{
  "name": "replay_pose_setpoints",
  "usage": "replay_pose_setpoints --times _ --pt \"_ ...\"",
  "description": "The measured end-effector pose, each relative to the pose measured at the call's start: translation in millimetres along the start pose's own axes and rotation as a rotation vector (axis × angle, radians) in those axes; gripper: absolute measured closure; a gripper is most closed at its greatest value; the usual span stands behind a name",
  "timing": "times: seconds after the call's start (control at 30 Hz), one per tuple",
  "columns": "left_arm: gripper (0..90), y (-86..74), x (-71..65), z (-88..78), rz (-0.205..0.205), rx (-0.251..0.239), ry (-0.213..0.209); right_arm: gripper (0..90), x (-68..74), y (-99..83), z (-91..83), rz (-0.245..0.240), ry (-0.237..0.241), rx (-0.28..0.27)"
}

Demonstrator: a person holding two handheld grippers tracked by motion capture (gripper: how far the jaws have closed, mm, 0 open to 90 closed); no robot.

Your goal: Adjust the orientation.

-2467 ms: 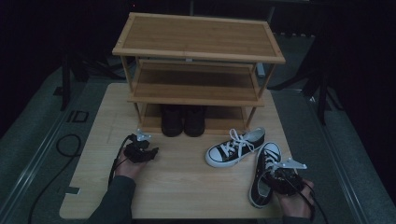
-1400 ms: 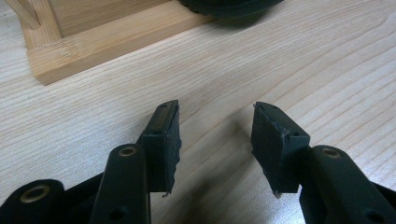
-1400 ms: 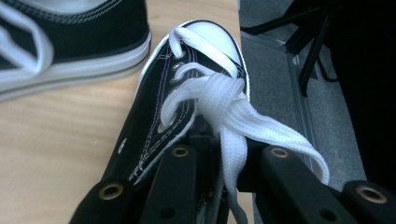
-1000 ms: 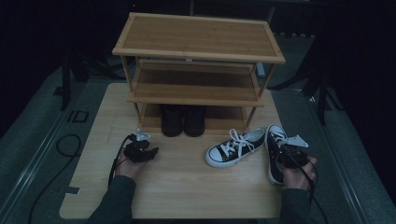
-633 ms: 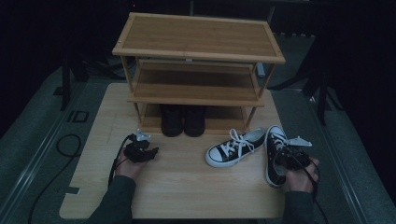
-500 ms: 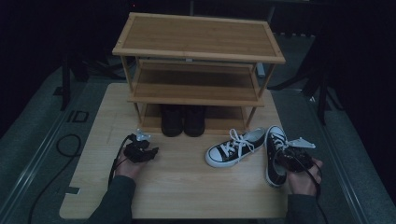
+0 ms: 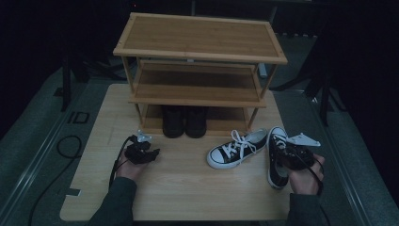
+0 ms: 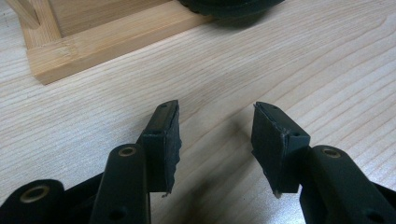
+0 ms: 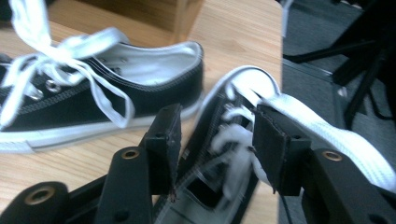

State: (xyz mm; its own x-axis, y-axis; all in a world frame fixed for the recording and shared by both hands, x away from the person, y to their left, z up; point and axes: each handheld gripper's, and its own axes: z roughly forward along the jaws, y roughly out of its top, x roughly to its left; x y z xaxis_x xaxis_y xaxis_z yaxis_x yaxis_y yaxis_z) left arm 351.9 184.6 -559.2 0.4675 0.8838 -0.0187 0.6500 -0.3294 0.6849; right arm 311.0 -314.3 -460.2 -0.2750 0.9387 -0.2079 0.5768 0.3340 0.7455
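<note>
Nearest the viewer, two sleeved forearms enter from the bottom edge of the high view, each hand holding a gripper over a pale wooden table (image 7: 188, 188). The right gripper (image 9: 215, 140) hovers directly above the right-hand sneaker (image 7: 276, 157), a black canvas shoe with white sole and laces that lies on the table near its right edge, toe toward the shelf; in the right gripper view the jaws have just been opening and now stand apart, straddling the shoe's tongue and laces without pressing on them, so the shoe is released. The grey three-cornered plate of this gripper shows in the high view just above the hand. The left gripper (image 7: 141, 153) rests low over the left half of the table, its cable trailing off the near left; in the left gripper view its jaws stand apart over bare wood with nothing between them. Just beside the right-hand sneaker, toward the table's middle, lies its mate, the second sneaker (image 7: 237, 148), set at an angle with its toe pointing near-left and its heel close to the first shoe's toe. Farther back stands a three-tier bamboo shoe rack (image 7: 200, 37); on its lowest tier sits a pair of black boots (image 7: 184, 121), side by side. Beyond the table the surroundings are dark.
</note>
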Motion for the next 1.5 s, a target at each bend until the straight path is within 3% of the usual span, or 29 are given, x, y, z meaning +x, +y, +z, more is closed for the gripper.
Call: replay_pose_setpoints --times 0.2,0.33,0.43,0.57,0.73,0.97,1.3,1.5 --pt "52.0 -0.1 0.2 0.0 -0.001 -0.001 -0.001 58.5 9.1 11.6 5.4 -0.032 0.055 -0.043" --pt "52.0 -0.1 0.1 0.0 -0.001 -0.001 -0.001 68.4 15.4 18.5 14.4 -0.062 0.091 -0.041" --pt "52.0 -0.2 0.4 -0.1 -0.001 -0.001 -0.002 70.1 21.4 21.7 23.9 -0.088 0.136 -0.026" --pt "52.0 -0.2 0.5 -0.1 -0.002 -0.002 -0.003 66.9 29.4 24.3 34.6 -0.117 0.195 -0.012" --pt "52.0 -0.3 0.5 -0.1 -0.003 -0.002 -0.003 61.5 36.0 25.9 45.6 -0.143 0.236 -0.002" --pt "52.0 -0.2 0.4 -0.1 -0.002 -0.001 -0.003 54.5 40.8 28.5 57.3 -0.149 0.297 0.003" --pt "51.9 -0.2 0.2 -0.1 -0.004 -0.002 -0.003 55.1 40.2 34.2 71.9 -0.163 0.397 0.038" --pt "51.9 -0.2 0.3 -0.1 -0.005 -0.002 -0.003 54.2 39.6 33.2 77.5 -0.194 0.417 0.058"
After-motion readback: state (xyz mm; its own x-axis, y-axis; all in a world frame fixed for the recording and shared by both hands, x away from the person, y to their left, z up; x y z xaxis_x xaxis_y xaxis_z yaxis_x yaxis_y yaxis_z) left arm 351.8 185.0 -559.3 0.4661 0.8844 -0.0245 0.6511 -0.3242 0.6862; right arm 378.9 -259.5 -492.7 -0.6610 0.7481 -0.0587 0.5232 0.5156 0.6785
